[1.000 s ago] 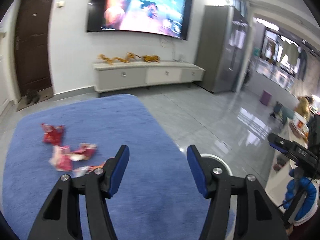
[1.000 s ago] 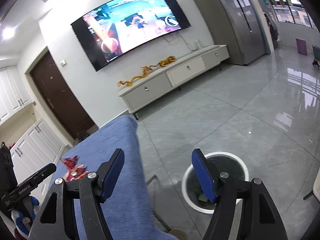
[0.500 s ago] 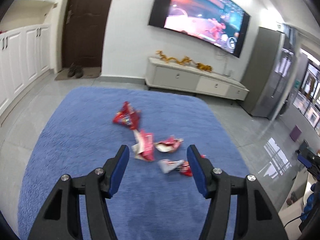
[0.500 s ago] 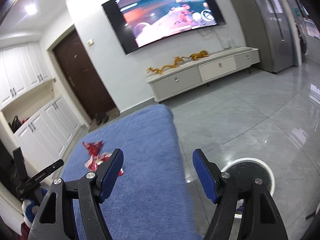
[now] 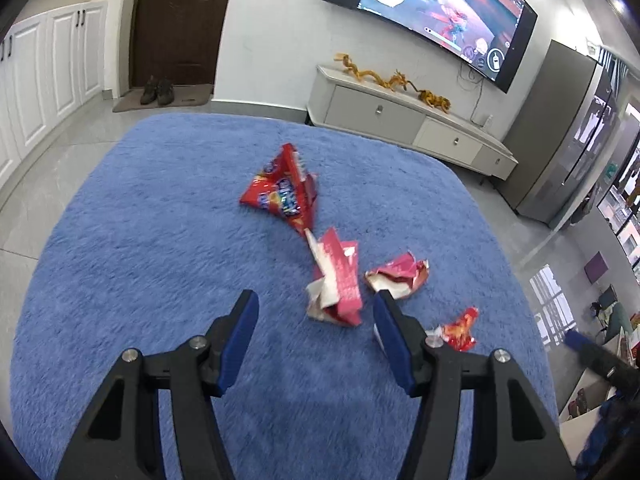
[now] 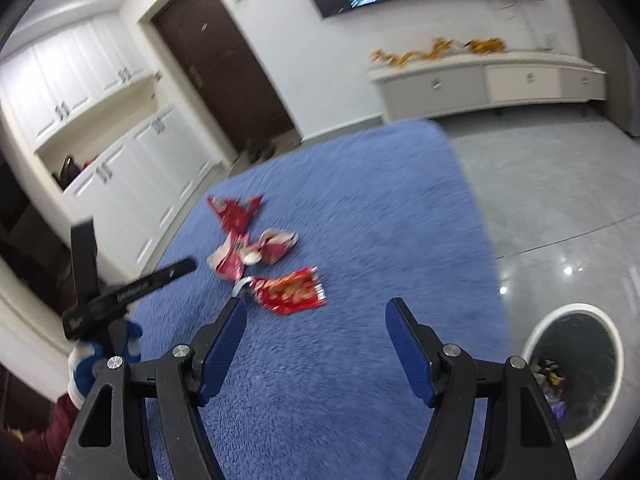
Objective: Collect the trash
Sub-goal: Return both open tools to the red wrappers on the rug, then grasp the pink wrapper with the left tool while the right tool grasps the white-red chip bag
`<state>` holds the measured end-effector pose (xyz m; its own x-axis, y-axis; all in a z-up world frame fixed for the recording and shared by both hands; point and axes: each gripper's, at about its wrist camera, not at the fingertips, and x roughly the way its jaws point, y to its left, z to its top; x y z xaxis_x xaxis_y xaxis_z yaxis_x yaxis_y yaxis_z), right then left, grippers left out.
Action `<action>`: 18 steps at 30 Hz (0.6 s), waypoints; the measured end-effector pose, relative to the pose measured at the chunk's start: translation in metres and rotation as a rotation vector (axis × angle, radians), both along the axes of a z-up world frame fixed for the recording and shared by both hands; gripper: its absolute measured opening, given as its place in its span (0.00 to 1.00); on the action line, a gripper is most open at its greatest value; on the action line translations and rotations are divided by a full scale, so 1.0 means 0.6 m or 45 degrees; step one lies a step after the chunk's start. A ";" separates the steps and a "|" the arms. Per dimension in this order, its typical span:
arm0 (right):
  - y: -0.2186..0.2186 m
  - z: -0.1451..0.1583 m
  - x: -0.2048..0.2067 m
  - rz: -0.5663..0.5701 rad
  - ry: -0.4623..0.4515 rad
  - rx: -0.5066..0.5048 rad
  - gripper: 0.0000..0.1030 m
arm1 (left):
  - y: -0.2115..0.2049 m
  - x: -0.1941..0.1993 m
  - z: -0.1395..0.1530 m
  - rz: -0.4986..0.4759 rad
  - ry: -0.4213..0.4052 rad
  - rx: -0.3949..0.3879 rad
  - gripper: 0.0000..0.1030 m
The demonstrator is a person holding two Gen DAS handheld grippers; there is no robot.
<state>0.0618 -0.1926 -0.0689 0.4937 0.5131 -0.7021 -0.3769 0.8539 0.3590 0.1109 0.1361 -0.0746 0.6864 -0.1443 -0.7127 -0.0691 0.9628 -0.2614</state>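
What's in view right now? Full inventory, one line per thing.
snack wrappers: four, red and pink, clustered mid-rug
rug: one, blue, on grey tile floor
trash bin: one, white rim, on the floor beside the rug, litter inside
TV: one, on, wall-mounted
TV cabinet: one, pale grey, under TV, gold ornaments on top
door: one, dark brown, shoes at it
left hand-held gripper: black with blue pads, open above the wrappers
right hand-held gripper: same colours, open, empty
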 end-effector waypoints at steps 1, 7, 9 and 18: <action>0.009 -0.006 0.006 0.022 0.010 -0.007 0.68 | -0.002 0.010 -0.003 -0.002 0.004 0.000 0.56; 0.087 -0.017 0.046 0.230 -0.037 -0.081 0.70 | -0.011 0.063 -0.026 0.005 0.051 0.010 0.55; 0.112 -0.020 0.058 0.305 -0.056 -0.096 0.70 | -0.012 0.074 -0.036 0.000 0.067 -0.004 0.53; 0.190 -0.087 0.086 0.521 -0.063 -0.239 0.68 | -0.017 0.105 -0.064 -0.035 0.110 -0.015 0.45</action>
